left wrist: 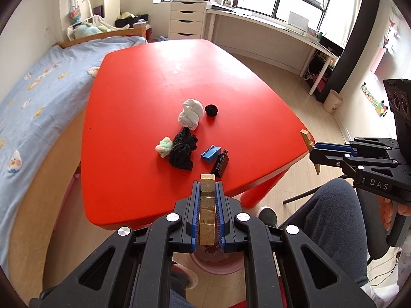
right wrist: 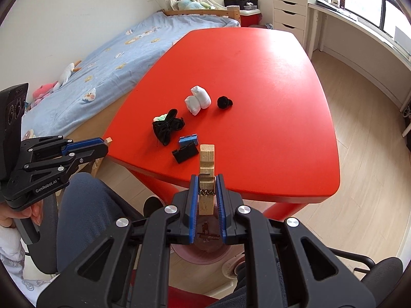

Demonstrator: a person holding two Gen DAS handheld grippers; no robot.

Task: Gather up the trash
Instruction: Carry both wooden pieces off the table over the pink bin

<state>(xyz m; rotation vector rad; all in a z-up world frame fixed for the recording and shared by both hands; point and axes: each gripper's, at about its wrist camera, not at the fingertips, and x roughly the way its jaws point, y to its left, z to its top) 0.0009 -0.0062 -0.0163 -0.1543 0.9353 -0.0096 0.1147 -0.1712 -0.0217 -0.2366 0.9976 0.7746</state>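
Both tongs, left (left wrist: 207,200) and right (right wrist: 207,192), clamp wooden clothespins (left wrist: 207,210) off the red table's (left wrist: 154,82) near edge.

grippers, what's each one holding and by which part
Each is shut on a wooden clothespin. The left gripper clamps its clothespin along most of its length; the right gripper pinches its clothespin at the spring, lower half.

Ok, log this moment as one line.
left gripper: shut on wooden clothespin | right gripper: shut on wooden peg | red table: socks, clips remain
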